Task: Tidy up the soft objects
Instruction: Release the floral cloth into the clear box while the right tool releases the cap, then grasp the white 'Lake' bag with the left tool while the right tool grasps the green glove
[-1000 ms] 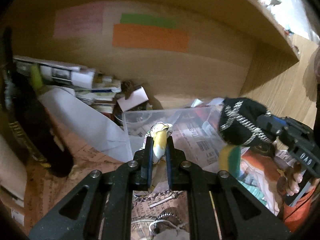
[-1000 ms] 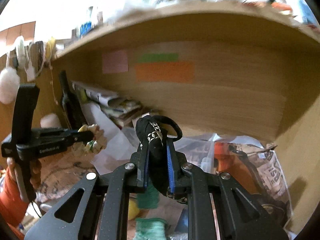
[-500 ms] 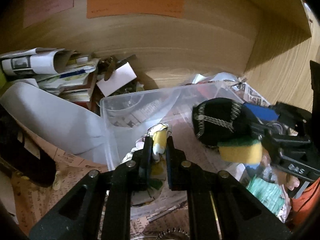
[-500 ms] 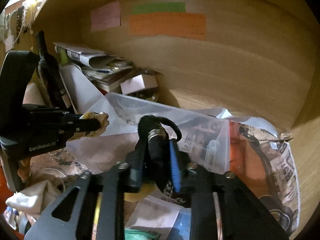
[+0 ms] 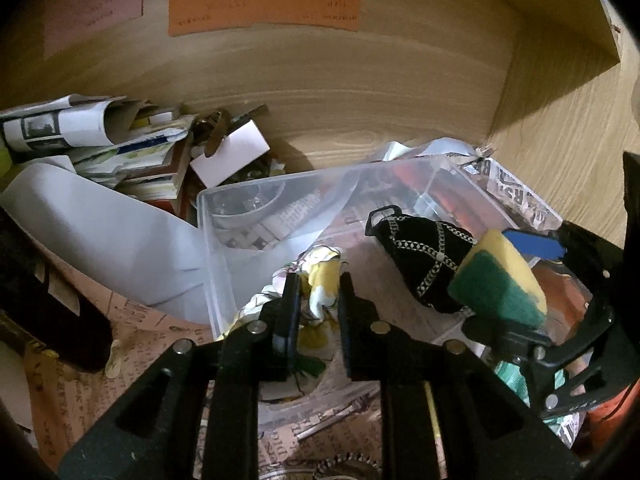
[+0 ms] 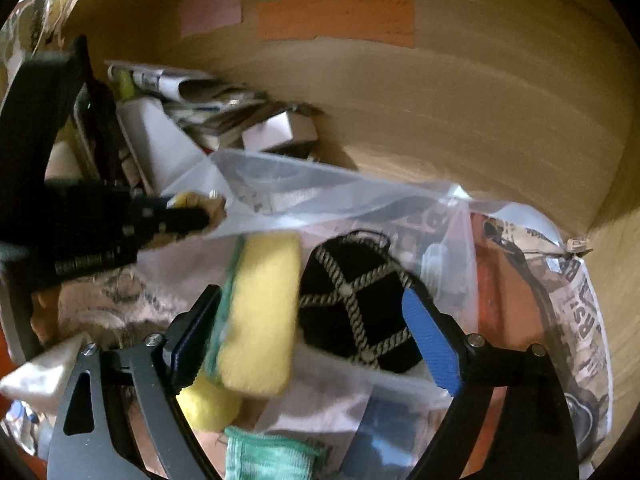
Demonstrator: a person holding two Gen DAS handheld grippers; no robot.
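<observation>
My left gripper (image 5: 316,300) is shut on a floral yellow and white cloth (image 5: 320,288) at the near left wall of the clear plastic bin (image 5: 208,248). My right gripper (image 6: 316,320) is open wide over the bin (image 6: 340,196). Between its spread fingers are a black pouch with silver chain trim (image 6: 356,304) and a yellow and green sponge (image 6: 256,316). Whether either still touches a finger I cannot tell. In the left wrist view the pouch (image 5: 420,252) lies in the bin and the sponge (image 5: 500,280) sits at the right gripper's fingers.
The bin stands in a wooden shelf bay on newspaper (image 5: 516,196). Stacked papers and a white card (image 5: 228,152) are at the back left. A large white sheet (image 5: 92,232) leans at the left. A green cloth (image 6: 272,456) and a yellow sponge (image 6: 204,404) lie below the right gripper.
Both grippers have moved down and forward to the bin. My right gripper has opened and released the black pouch. The left still grips the floral cloth.
</observation>
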